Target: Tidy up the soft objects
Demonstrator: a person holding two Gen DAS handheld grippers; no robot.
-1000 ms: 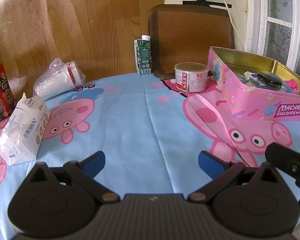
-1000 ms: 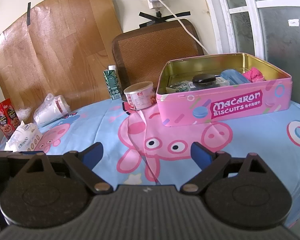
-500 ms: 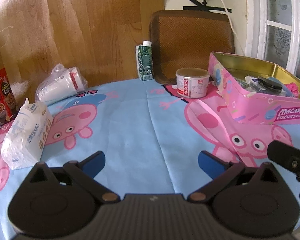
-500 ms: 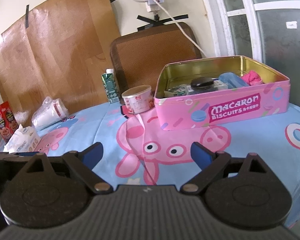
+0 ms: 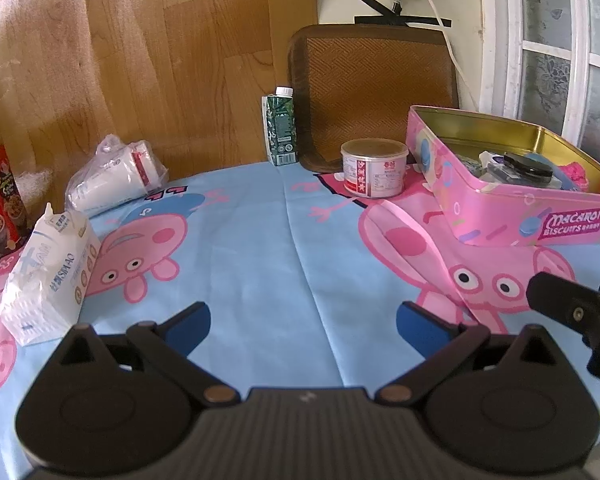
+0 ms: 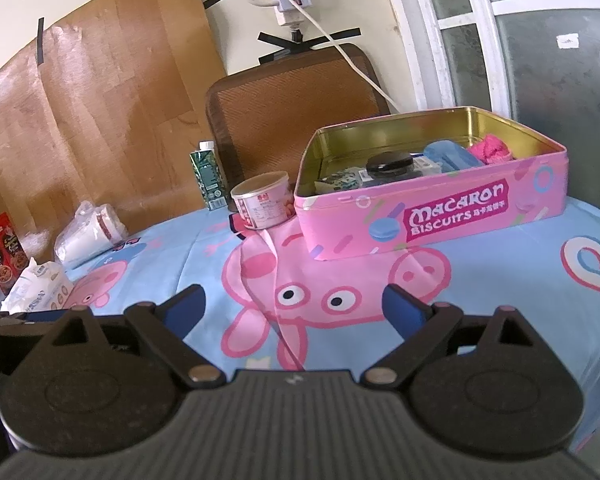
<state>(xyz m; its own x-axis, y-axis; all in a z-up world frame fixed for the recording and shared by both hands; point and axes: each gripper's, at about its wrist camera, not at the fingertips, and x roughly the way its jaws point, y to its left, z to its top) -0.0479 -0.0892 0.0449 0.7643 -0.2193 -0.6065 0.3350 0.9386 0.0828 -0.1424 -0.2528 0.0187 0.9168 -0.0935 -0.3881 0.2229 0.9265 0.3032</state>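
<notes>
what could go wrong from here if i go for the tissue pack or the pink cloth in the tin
1. The tissue pack sits by the table's left edge next to the red snack boxes; a sideways push from the open left tool may knock them off.
2. The pink cloth lies deep in the biscuit tin beside a black lid; the open right tool may catch the wall and drag the tin.

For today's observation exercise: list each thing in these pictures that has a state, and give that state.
left claw: open, empty
right claw: open, empty
biscuit tin: lid off, items inside
green carton: upright, capped
round can: upright, lidded
tissue pack: lying flat
bagged cups: lying sideways
</notes>
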